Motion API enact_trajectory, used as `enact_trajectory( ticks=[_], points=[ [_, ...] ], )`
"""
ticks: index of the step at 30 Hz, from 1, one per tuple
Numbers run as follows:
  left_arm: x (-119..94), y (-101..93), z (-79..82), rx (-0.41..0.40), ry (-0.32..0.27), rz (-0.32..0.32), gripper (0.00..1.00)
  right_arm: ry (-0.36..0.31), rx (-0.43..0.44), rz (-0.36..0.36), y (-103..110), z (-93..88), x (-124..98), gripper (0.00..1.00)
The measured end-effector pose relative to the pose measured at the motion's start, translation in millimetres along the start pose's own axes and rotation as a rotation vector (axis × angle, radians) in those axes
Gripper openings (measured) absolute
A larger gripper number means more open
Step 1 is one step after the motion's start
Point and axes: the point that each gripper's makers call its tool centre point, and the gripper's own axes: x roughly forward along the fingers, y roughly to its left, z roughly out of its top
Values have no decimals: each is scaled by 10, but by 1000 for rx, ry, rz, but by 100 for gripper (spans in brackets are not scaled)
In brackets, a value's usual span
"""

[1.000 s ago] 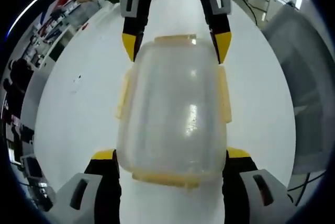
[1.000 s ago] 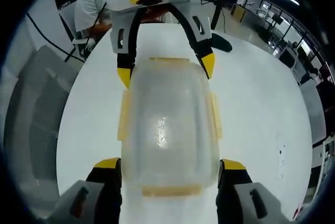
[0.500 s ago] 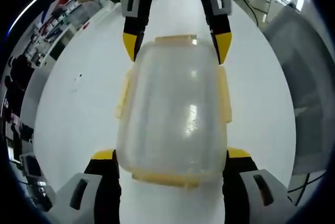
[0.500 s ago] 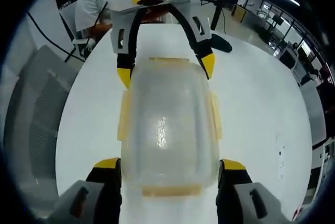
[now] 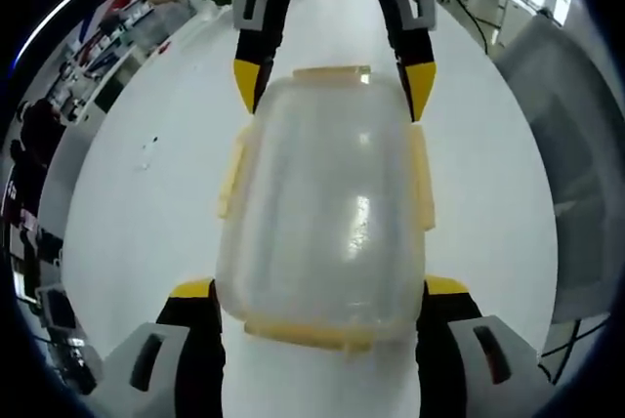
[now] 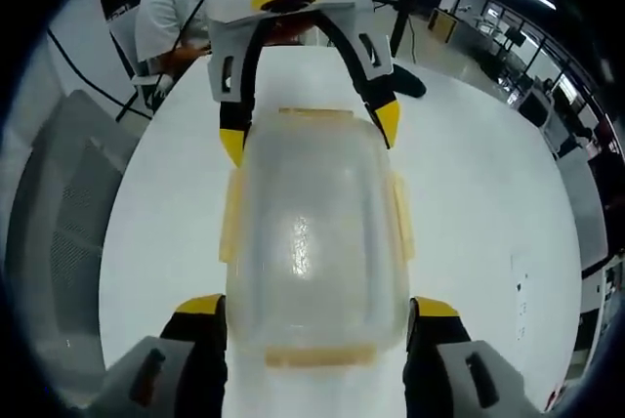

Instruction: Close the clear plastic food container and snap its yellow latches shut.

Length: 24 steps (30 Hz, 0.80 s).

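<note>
Lid-on clear plastic food container (image 5: 327, 213) sits on the white table (image 5: 146, 203) between my spread left gripper (image 5: 317, 291) and spread right gripper (image 6: 312, 306), one per end; I'd squeeze evenly to snap the yellow latches (image 6: 231, 218).

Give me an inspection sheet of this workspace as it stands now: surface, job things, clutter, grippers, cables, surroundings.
Surface: white table, bare around the container apart from a few small marks.
Job's things: clear plastic food container with lid on; yellow latches on its long sides stick outward, so they look unsnapped; the end ones are hard to judge.
Clutter: nothing seen near the container.
Grippers: left gripper straddles one end of the container, right gripper the opposite end; both open, jaws beside the container corners.
Cables: black cable running past the table edge.
Surroundings: grey mesh chair back, a person in white behind the table, shelves and desks further off.
</note>
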Motion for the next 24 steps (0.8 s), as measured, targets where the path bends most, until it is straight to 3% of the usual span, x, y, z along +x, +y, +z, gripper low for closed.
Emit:
enact_trajectory(
  ticks=[11, 24],
  points=[
    [43, 128, 26, 5, 1, 2, 80, -3, 8, -7, -116, -20, -6, 74],
    [59, 125, 31, -11, 1, 8, 81, -5, -9, -14, -125, -40, -1, 75]
  ],
)
